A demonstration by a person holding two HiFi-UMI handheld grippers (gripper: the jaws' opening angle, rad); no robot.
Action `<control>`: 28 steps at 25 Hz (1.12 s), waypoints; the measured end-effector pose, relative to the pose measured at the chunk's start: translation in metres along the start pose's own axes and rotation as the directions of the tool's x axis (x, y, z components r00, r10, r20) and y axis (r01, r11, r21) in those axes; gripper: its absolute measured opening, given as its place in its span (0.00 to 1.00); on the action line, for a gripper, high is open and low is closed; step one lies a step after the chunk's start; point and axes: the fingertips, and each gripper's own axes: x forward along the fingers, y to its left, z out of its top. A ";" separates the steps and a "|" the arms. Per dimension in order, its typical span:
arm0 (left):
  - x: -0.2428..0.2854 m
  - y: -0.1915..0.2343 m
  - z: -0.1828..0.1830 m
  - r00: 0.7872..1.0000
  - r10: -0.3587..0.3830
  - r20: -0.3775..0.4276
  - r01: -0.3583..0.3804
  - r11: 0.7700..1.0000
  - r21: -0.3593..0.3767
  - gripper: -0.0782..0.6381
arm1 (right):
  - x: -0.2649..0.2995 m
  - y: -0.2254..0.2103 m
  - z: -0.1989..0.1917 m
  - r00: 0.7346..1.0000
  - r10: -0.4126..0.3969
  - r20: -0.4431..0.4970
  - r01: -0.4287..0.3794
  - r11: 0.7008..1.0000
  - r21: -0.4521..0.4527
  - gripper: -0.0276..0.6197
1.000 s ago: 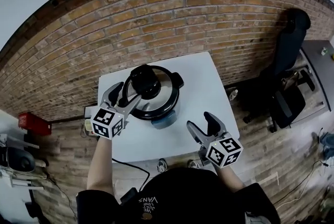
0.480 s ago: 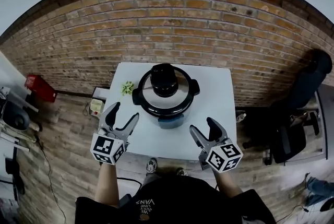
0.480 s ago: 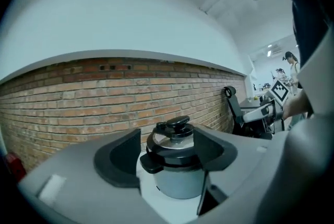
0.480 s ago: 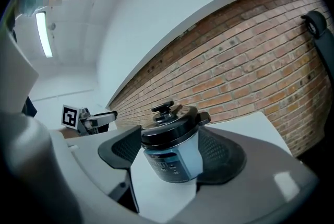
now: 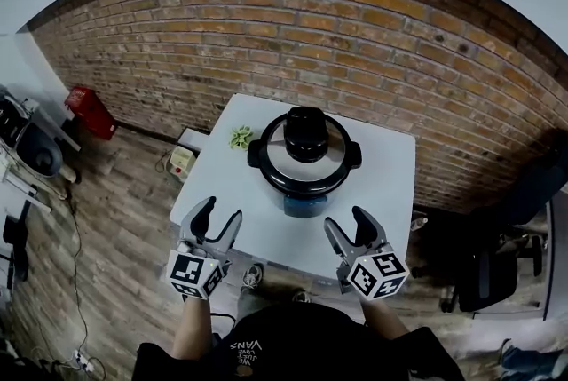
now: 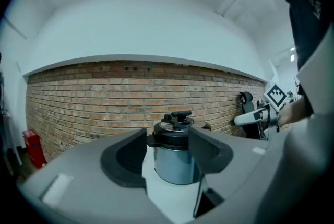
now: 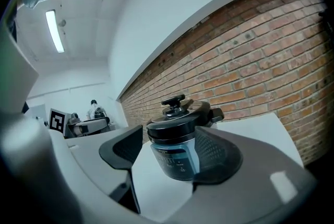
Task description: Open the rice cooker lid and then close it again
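Observation:
The rice cooker (image 5: 304, 162) stands on the white table (image 5: 266, 228) with its black lid (image 5: 304, 135) down. It is a steel pot with a knobbed lid and a blue front panel. My left gripper (image 5: 220, 212) hovers at the table's front left edge, well short of the cooker. Its jaws have just been closing a little, still stand apart, and hold nothing. My right gripper (image 5: 344, 219) is open and empty at the front right edge. The left gripper view shows the cooker (image 6: 175, 163) beyond the jaws, and the right gripper view shows the cooker (image 7: 175, 155) the same way.
A small green thing (image 5: 240, 138) lies on the table left of the cooker. A brick wall (image 5: 399, 33) runs behind the table. On the floor are a red can (image 5: 89, 111) and a pale box (image 5: 184, 159) to the left, and a black chair (image 5: 497, 273) to the right.
My left gripper has drawn back from beside the cooker's lid to the table's front edge. The right gripper has shifted only slightly. The head view has swung.

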 end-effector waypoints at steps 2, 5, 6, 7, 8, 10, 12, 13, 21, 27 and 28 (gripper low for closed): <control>-0.009 -0.004 -0.009 1.000 0.020 -0.009 -0.020 1.000 -0.005 0.40 | 0.000 0.004 -0.004 1.000 0.018 -0.009 -0.018 1.000 -0.008 0.52; -0.016 -0.009 -0.016 0.999 0.038 -0.017 -0.038 0.999 0.003 0.31 | -0.003 0.010 -0.010 0.999 0.037 -0.024 -0.038 0.999 -0.023 0.47; -0.018 -0.011 -0.019 0.999 0.045 -0.020 -0.045 0.999 0.003 0.26 | -0.004 0.011 -0.012 0.999 0.043 -0.029 -0.044 0.999 -0.027 0.44; -0.020 -0.013 -0.021 0.998 0.050 -0.022 -0.050 0.999 0.004 0.21 | -0.006 0.013 -0.014 0.998 0.049 -0.033 -0.050 0.998 -0.030 0.40; -0.021 -0.016 -0.024 0.998 0.051 -0.025 -0.051 0.999 0.005 0.18 | -0.008 0.014 -0.016 0.998 0.054 -0.037 -0.055 0.998 -0.030 0.36; -0.022 -0.026 -0.027 0.999 0.039 -0.031 -0.039 0.999 0.008 0.13 | -0.011 0.014 -0.021 0.997 0.062 -0.045 -0.064 0.998 -0.027 0.28; -0.021 -0.039 -0.032 0.999 0.020 -0.045 -0.020 1.000 0.000 0.12 | -0.014 0.014 -0.025 0.997 0.065 -0.052 -0.067 0.997 -0.028 0.19; -0.021 -0.045 -0.035 0.998 0.008 -0.054 -0.009 1.000 -0.005 0.11 | -0.016 0.013 -0.026 0.996 0.064 -0.055 -0.066 0.997 -0.032 0.14; -0.014 -0.069 -0.048 0.994 -0.026 -0.108 0.026 1.000 0.001 0.11 | -0.019 0.016 -0.031 0.993 0.071 -0.097 -0.081 0.992 -0.097 0.05; -0.018 -0.070 -0.042 0.996 -0.029 -0.086 0.030 0.999 0.019 0.11 | -0.022 0.018 -0.031 0.993 0.068 -0.097 -0.079 0.991 -0.110 0.05; -0.018 -0.071 -0.042 0.996 -0.034 -0.088 0.036 0.999 0.022 0.11 | -0.022 0.018 -0.031 0.993 0.066 -0.097 -0.077 0.991 -0.110 0.05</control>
